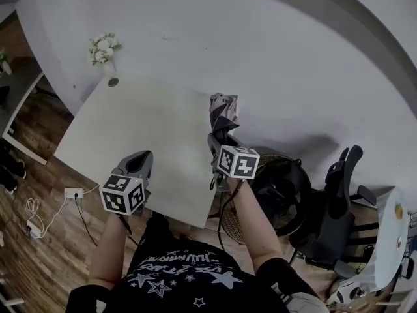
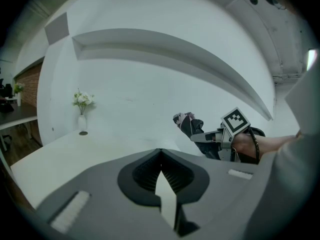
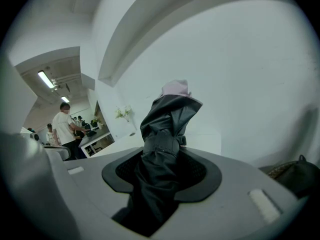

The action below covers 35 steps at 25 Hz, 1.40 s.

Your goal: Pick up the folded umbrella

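The folded umbrella (image 1: 223,111) is black with a pinkish tip and a strap round its middle. It is off the table and sticks up and forward from my right gripper (image 1: 219,141), over the white table's (image 1: 137,129) right edge. In the right gripper view the umbrella (image 3: 162,134) fills the gap and the right gripper (image 3: 162,160) is shut on it. My left gripper (image 1: 141,162) hovers over the table's near edge; its jaws (image 2: 160,156) meet at the tips with nothing in them. The left gripper view shows the umbrella (image 2: 188,123) in the right gripper (image 2: 209,137) to its right.
A small vase of white flowers (image 1: 102,49) and a dark round disc (image 1: 113,82) stand at the table's far left corner. A black office chair (image 1: 339,201) and a dark basket (image 1: 280,188) sit right of the table. A power strip (image 1: 73,192) lies on the wooden floor. A person (image 3: 62,129) stands far off.
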### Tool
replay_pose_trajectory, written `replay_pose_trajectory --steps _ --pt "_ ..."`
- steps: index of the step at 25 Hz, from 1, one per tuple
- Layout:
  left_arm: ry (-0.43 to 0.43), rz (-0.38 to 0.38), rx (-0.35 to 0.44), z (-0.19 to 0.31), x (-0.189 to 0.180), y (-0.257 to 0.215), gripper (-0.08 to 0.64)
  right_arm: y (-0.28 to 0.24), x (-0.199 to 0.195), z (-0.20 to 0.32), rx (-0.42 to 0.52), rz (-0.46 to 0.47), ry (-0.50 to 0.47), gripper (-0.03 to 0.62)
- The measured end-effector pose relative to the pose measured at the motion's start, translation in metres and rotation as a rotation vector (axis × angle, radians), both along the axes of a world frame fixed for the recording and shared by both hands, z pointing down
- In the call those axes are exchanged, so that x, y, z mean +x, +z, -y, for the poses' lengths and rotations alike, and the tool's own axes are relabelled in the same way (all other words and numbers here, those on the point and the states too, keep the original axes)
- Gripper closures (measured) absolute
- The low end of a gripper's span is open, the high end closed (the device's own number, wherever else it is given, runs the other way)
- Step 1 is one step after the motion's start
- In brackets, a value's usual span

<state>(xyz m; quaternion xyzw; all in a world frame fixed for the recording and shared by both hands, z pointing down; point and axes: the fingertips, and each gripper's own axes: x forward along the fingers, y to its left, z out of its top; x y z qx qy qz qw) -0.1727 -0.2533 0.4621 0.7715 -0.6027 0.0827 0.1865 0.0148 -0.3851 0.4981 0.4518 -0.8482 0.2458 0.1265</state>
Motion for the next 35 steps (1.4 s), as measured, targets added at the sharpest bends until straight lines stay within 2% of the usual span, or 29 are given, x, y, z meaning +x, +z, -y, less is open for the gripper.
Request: replay_pose_trajectory --steps 5,11,25,35 --pt "-0.062 -0.002 -0.004 -0.038 0.01 0.004 0.558 0.0 0.004 -0.034 0.012 0.02 -0.073 0.38" --pt "-0.114 -0.001 -0.012 -0.074 0.019 0.007 0.558 0.009 0.009 -0.066 -0.015 0.016 -0.123 0.382" --pt "-0.152 -0.005 -0.012 -0.12 0.013 0.008 0.558 0.022 0.016 -0.112 -0.046 0.03 -0.128 0.382" --pt "-0.181 -0.029 -0.002 -0.194 0.001 0.003 0.558 0.013 0.001 -0.181 -0.044 0.011 -0.159 0.383"
